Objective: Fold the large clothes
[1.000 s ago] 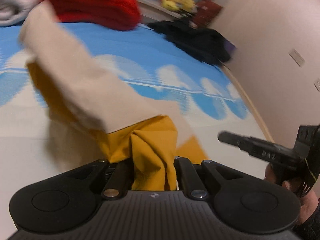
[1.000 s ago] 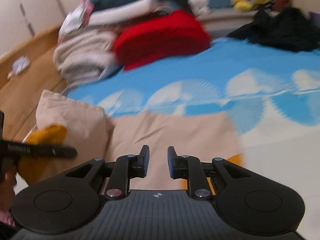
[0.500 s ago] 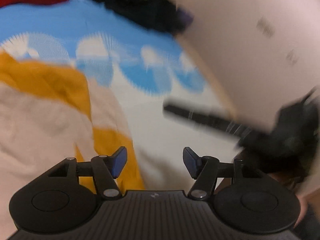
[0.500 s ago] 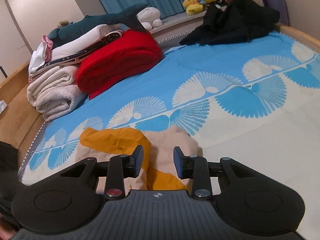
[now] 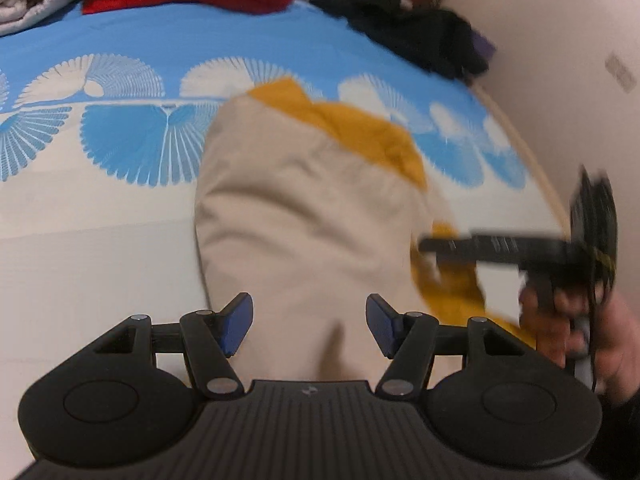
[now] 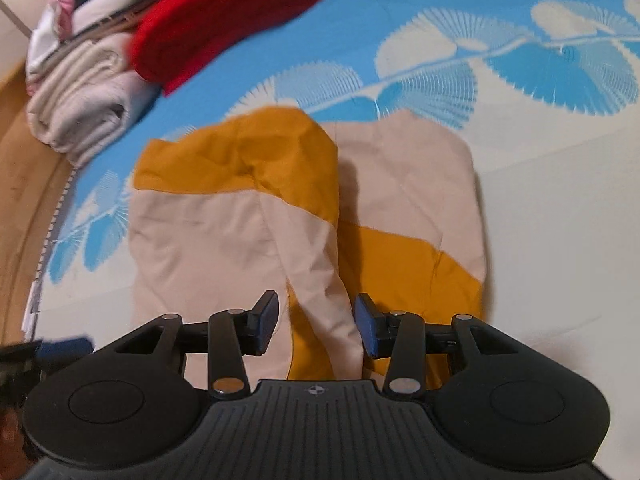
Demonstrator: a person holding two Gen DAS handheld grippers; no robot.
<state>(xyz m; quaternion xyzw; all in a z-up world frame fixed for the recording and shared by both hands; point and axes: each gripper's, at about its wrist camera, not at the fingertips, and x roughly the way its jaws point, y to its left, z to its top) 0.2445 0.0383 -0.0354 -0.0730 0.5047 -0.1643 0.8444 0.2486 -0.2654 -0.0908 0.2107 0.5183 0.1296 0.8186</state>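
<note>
Just ahead of and beneath both claws, the folded beige-and-mustard cotton garment [image 6: 304, 216] lies on the blue fan-patterned bed cover [image 6: 460, 12], the left claw [image 5: 310, 326] open and empty, the right claw [image 6: 316, 322] opening, gripping nothing.

You've got a bed [image 6: 540, 208] with a blue-and-white fan-print cover. On it: beige-and-mustard garment [image 6: 248, 232] near you, red folded blanket [image 6: 224, 16] and whitish rolled towels [image 6: 80, 100] at the far side, dark clothes pile [image 5: 420, 36] at the far corner.
</note>
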